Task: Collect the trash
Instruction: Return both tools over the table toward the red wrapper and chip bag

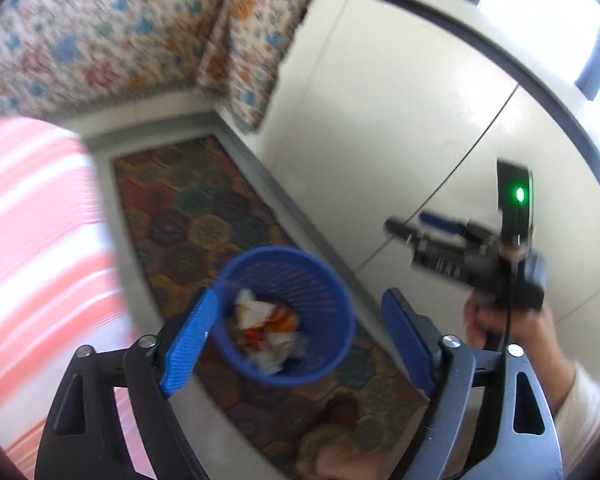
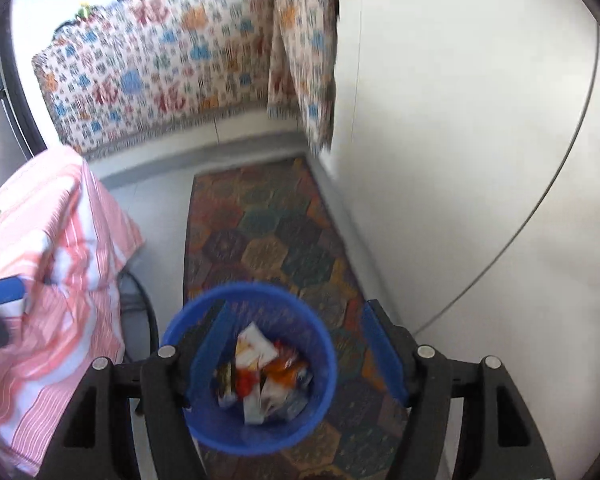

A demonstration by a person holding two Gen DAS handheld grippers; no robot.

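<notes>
A blue mesh bin (image 1: 324, 300) stands on a patterned rug and holds crumpled wrappers (image 1: 266, 328), white, orange and red. My left gripper (image 1: 300, 336) is open and empty above the bin. The right gripper (image 1: 440, 240) shows at the right of the left wrist view, held in a hand. In the right wrist view the bin (image 2: 320, 380) sits below my open, empty right gripper (image 2: 296, 352), with the wrappers (image 2: 260, 376) inside it. A blue finger of the left gripper (image 2: 0, 292) shows at the left edge.
A rug with hexagon patterns (image 2: 268, 240) runs along a white wall (image 2: 460, 160). A table with a pink striped cloth (image 2: 48, 248) stands at the left. A floral cloth (image 2: 160, 60) hangs at the back.
</notes>
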